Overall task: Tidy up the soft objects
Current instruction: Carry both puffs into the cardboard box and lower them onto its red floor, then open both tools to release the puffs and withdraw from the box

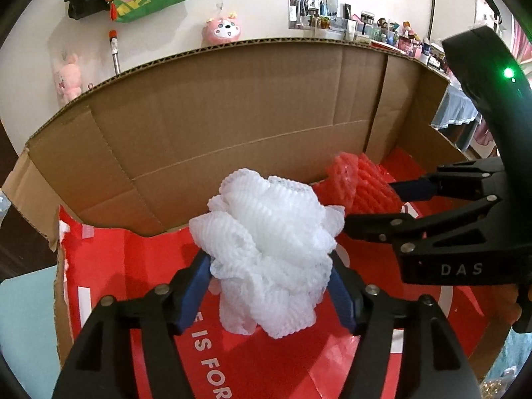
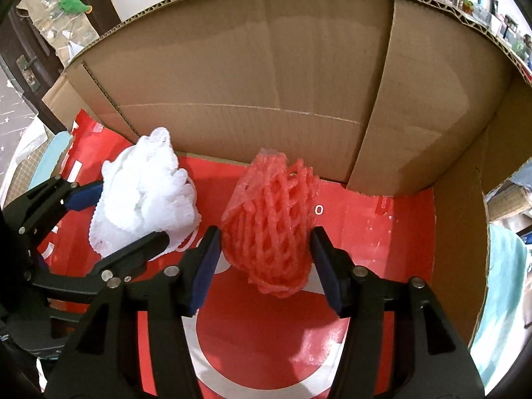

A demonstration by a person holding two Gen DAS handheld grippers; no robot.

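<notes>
My left gripper is shut on a bundle of white foam net and holds it inside a cardboard box, over its red floor. My right gripper is shut on a bundle of red foam net just to the right, also inside the box. The red net and the right gripper show at the right of the left wrist view. The white net and the left gripper show at the left of the right wrist view.
The box has tall brown walls at the back and right, and a red printed liner on its floor. Behind it are a wall with plush toys and a cluttered shelf.
</notes>
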